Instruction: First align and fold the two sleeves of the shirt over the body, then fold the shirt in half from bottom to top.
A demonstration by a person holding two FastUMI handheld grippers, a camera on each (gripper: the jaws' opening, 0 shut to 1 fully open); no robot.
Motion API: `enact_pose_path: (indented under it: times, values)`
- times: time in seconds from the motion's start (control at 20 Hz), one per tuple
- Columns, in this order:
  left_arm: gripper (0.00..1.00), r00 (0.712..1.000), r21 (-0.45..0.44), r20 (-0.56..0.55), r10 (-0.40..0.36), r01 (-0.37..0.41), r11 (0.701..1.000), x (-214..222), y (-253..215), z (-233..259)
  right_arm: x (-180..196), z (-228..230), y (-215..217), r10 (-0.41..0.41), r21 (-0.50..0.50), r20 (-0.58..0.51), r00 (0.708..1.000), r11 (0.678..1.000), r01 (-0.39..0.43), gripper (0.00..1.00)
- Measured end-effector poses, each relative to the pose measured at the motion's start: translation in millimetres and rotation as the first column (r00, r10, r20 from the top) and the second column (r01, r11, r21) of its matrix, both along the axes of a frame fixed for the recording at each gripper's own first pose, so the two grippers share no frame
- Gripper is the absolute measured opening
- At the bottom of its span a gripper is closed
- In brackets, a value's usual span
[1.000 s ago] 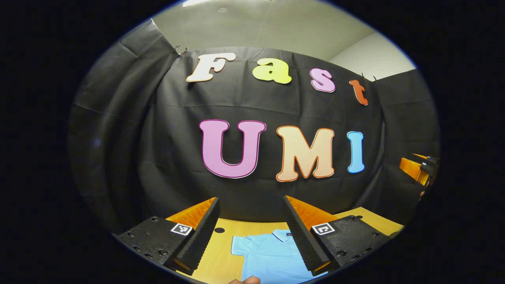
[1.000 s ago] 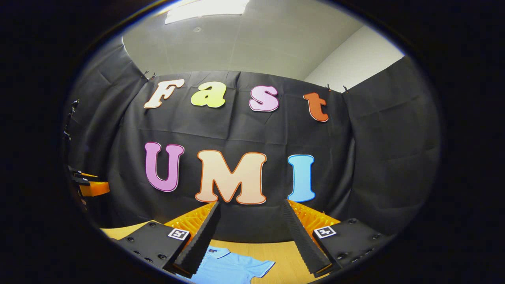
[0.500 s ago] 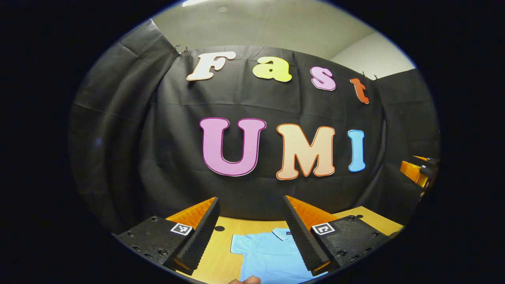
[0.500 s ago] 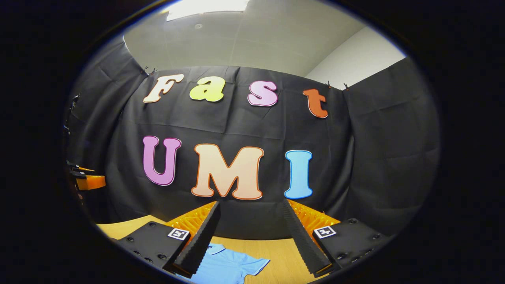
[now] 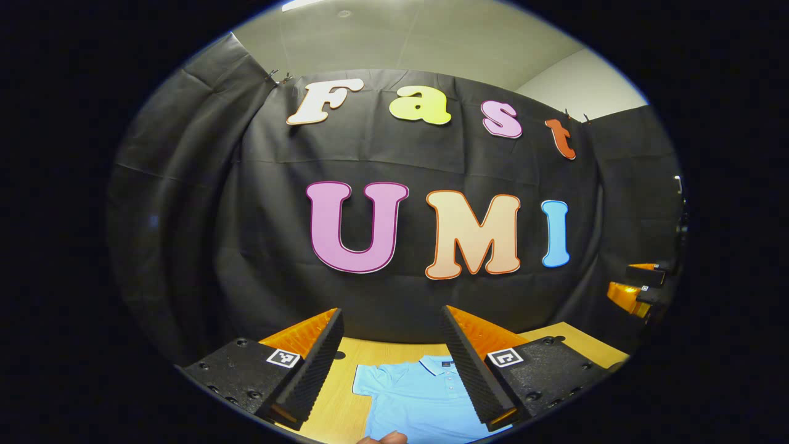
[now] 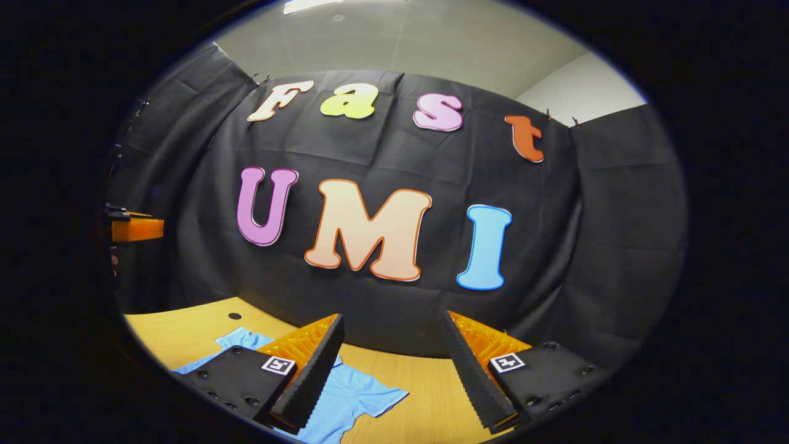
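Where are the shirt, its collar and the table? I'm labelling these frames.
shirt [image 5: 419, 404]: left gripper view, on its chest.
collar [image 5: 439, 366]: left gripper view, collar's front edge.
table [image 6: 185, 330]: right gripper view, bare wooden top.

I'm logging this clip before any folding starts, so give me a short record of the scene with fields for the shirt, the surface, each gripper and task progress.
shirt: light blue polo shirt, lying flat, collar toward the booth wall
sleeves: both spread out to the sides, not folded
surface: wooden table
left gripper: open, above the table, holding nothing
right gripper: open, above the table, holding nothing
contact: neither gripper touches the shirt
progress: no fold made yet
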State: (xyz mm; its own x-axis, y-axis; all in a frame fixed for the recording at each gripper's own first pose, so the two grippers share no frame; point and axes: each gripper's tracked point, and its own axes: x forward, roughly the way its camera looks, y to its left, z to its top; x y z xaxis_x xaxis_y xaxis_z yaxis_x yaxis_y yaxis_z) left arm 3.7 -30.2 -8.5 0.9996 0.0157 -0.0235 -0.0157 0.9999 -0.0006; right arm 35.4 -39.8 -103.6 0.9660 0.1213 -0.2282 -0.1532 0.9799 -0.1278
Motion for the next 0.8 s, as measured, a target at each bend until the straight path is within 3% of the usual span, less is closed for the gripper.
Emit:
enact_pose_path:
  times: [0.2, 0.45, 0.65, 0.8]
  values:
    - [0.94, 1.0, 0.026, -0.014, 0.026, -0.025, 0.999, -3.7, -3.6, -2.9, 17.2, -61.7, -16.7, 0.053, -0.049, -0.122, 0.991, 0.997, -0.059, 0.98]
    - [0.94, 0.996, 0.06, -0.034, 0.082, -0.08, 0.995, -8.4, 0.4, -7.6, 37.7, -131.2, -35.3, 0.089, -0.034, -0.27, 0.959, 0.994, -0.102, 0.99]
    - [0.94, 0.99, 0.072, -0.045, 0.133, -0.129, 0.989, -8.8, 3.1, -11.3, 49.0, -186.0, -38.0, 0.131, -0.038, -0.37, 0.92, 0.987, -0.156, 0.99]
    - [0.94, 0.985, 0.085, -0.06, 0.161, -0.156, 0.984, -8.3, 3.4, -18.1, 49.0, -226.1, -32.3, 0.188, -0.017, -0.448, 0.874, 0.976, -0.219, 1.0]
